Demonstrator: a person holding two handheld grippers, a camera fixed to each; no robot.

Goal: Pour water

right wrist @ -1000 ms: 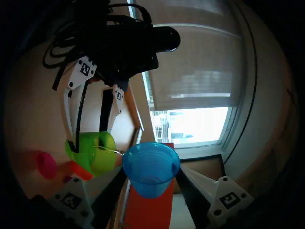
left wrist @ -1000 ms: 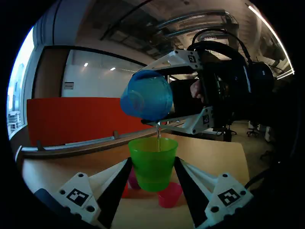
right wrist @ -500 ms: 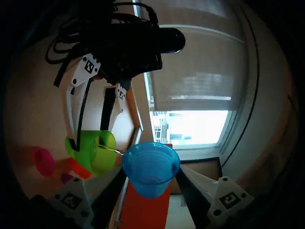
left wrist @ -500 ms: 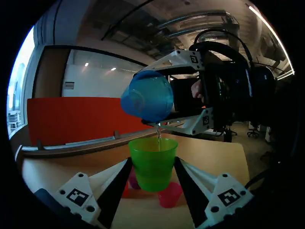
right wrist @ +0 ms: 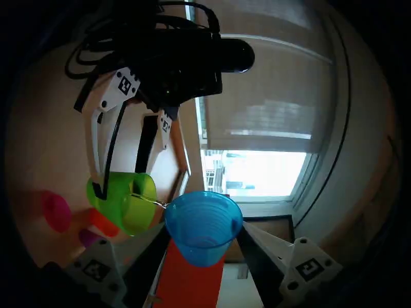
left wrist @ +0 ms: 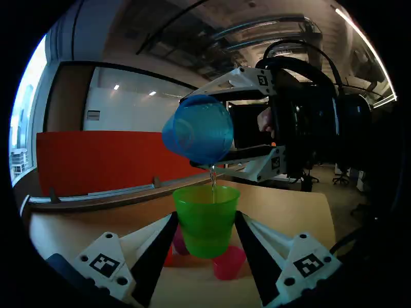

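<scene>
Plain blue cup over green cup

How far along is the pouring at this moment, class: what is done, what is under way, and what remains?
Done: the left gripper grips the green cup upright, and the right gripper holds the blue cup tipped above it. Under way: a thin stream of water falls from the blue rim into the green cup. Left, probably: emptying the blue cup and righting it.
</scene>
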